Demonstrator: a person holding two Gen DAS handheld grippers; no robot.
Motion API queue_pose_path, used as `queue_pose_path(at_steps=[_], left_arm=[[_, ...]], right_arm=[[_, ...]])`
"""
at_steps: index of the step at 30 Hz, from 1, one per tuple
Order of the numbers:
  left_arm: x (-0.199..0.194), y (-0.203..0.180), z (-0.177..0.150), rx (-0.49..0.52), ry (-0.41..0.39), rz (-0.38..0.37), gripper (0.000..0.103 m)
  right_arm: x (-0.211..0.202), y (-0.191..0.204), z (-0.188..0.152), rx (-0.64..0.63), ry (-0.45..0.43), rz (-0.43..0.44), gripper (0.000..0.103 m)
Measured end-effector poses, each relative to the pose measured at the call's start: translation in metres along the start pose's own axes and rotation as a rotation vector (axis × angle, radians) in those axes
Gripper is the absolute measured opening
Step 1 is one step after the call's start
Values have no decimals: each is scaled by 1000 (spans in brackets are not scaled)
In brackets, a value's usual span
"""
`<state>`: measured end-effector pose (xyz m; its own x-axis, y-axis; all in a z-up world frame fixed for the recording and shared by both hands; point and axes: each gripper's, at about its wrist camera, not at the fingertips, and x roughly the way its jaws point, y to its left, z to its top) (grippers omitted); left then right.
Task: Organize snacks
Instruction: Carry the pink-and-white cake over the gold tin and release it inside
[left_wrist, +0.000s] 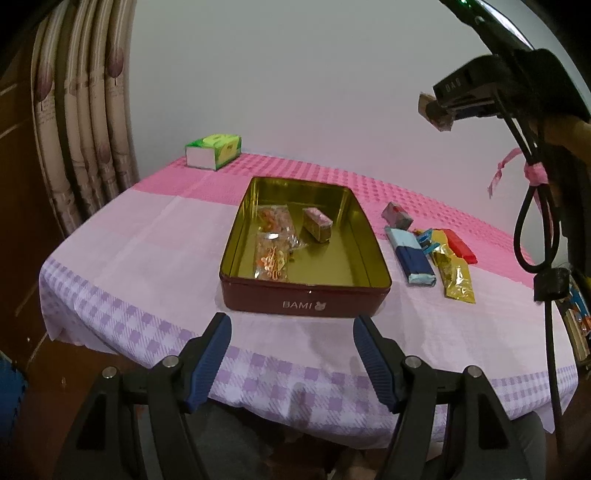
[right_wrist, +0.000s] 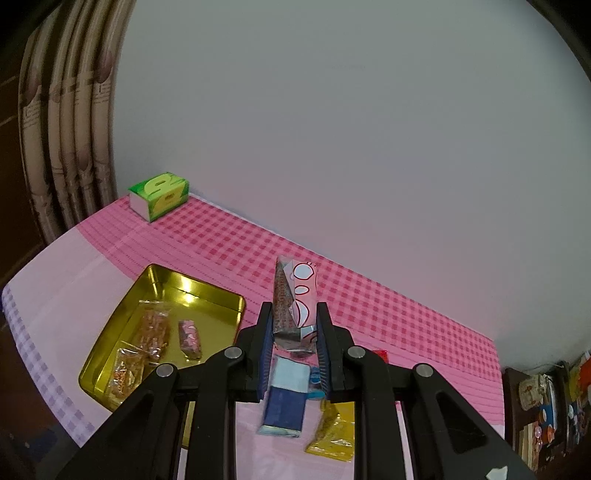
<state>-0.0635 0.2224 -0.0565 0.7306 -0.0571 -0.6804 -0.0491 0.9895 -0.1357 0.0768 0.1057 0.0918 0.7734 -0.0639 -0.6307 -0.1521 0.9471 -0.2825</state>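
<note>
A dark red tin (left_wrist: 306, 304) with a gold inside stands on the table ahead of my left gripper (left_wrist: 291, 332), which hangs open and empty near the table's front edge. In the tin lie clear packets of orange snacks (left_wrist: 273, 240) and a pink wrapped bar (left_wrist: 317, 223). Right of the tin are a blue bar (left_wrist: 410, 256), yellow packets (left_wrist: 456, 277), a red packet (left_wrist: 460, 245) and a small grey packet (left_wrist: 397, 216). My right gripper (right_wrist: 293, 314) is shut on a pink patterned snack packet (right_wrist: 299, 291), held in the air above the blue bar (right_wrist: 286, 402). The left wrist view shows that right gripper (left_wrist: 436, 110) high at the right.
A green tissue box (left_wrist: 214, 151) sits at the table's far left corner by the curtain (left_wrist: 81, 129). The tablecloth (left_wrist: 147, 236) is pink and lilac check. Cables (left_wrist: 535, 221) hang from the right gripper. A cluttered shelf (right_wrist: 546, 402) stands at far right.
</note>
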Motion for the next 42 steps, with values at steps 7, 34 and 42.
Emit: queue_pose_path(at_steps=[7, 34, 42], left_arm=[[5, 0, -4, -2, 25, 13, 70], [34, 3, -16, -40, 138, 38, 70], [41, 4, -18, -50, 165, 51, 70]], right_arm=[[10, 22, -2, -31, 16, 25, 19], [86, 93, -72, -111, 185, 212, 19], [101, 105, -85, -130, 234, 250, 19]])
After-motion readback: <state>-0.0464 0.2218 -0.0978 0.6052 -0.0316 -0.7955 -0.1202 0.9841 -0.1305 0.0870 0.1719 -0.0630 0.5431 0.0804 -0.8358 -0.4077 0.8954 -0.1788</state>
